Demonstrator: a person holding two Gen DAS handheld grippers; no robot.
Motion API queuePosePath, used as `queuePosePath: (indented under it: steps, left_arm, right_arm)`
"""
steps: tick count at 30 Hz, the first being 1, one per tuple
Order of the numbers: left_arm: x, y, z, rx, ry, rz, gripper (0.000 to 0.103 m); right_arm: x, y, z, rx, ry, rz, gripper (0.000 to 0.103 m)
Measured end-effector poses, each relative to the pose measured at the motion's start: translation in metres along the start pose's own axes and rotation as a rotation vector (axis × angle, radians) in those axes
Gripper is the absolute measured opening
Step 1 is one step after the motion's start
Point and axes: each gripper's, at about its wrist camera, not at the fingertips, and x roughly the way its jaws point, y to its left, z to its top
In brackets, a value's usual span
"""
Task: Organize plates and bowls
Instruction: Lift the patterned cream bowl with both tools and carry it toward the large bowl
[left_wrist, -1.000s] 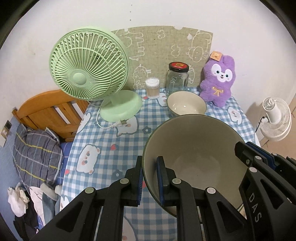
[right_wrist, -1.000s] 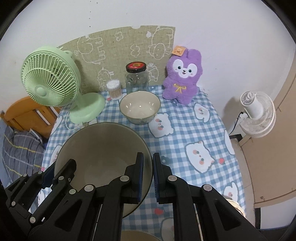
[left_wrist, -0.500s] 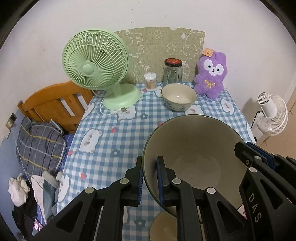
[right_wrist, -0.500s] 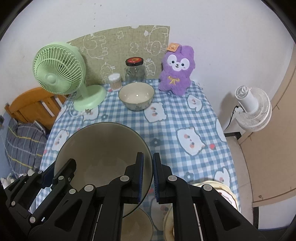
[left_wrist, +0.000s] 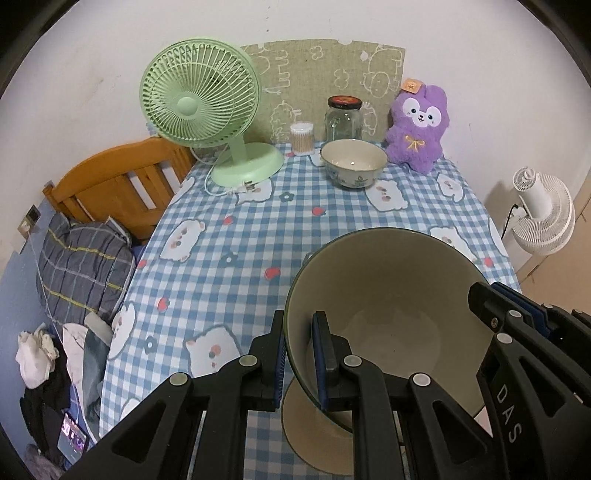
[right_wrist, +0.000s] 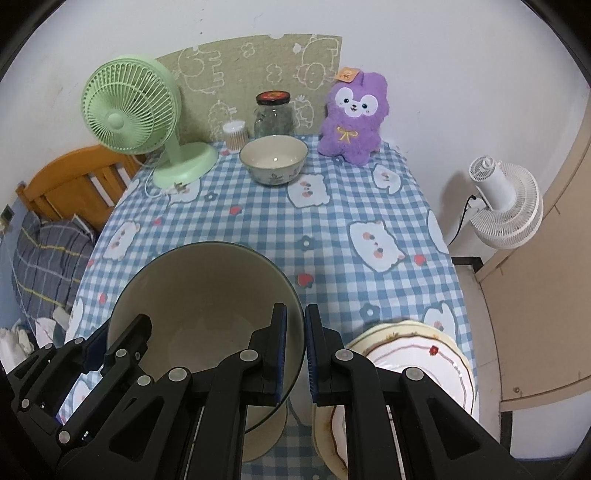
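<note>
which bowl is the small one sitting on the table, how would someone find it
Start at the green fan at the back of the checked table. To its right, before the glass jar, stands the small bowl: floral outside, resting free, unlike the large bowl held by the grippers.

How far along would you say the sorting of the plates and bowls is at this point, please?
Done: plates already sit stacked at the near edge of the table. In hand: the large bowl is gripped by its rim on both sides, by the left gripper and right gripper, held above a beige dish. Left: setting it down, and the small floral bowl stands alone at the back.
</note>
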Motion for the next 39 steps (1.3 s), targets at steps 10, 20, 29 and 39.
queuePosePath:
  steps: [10,20,29,39]
  left_arm:
    - [0.007,0.002,-0.024,-0.001,0.047,0.003,0.01]
    - [0.014,0.005,-0.043,-0.007,0.084,0.001,0.01]
    - [0.02,0.01,-0.054,-0.015,0.11,-0.006,0.01]
    - [0.032,0.014,-0.064,-0.023,0.147,-0.02,0.01]
  right_arm:
    - [0.011,0.002,-0.023,-0.001,0.047,0.001,0.013]
    - [0.019,0.009,-0.038,-0.018,0.085,-0.003,0.013]
    - [0.026,0.013,-0.048,-0.026,0.112,-0.012,0.013]
    - [0.037,0.017,-0.058,-0.023,0.146,-0.023,0.013]
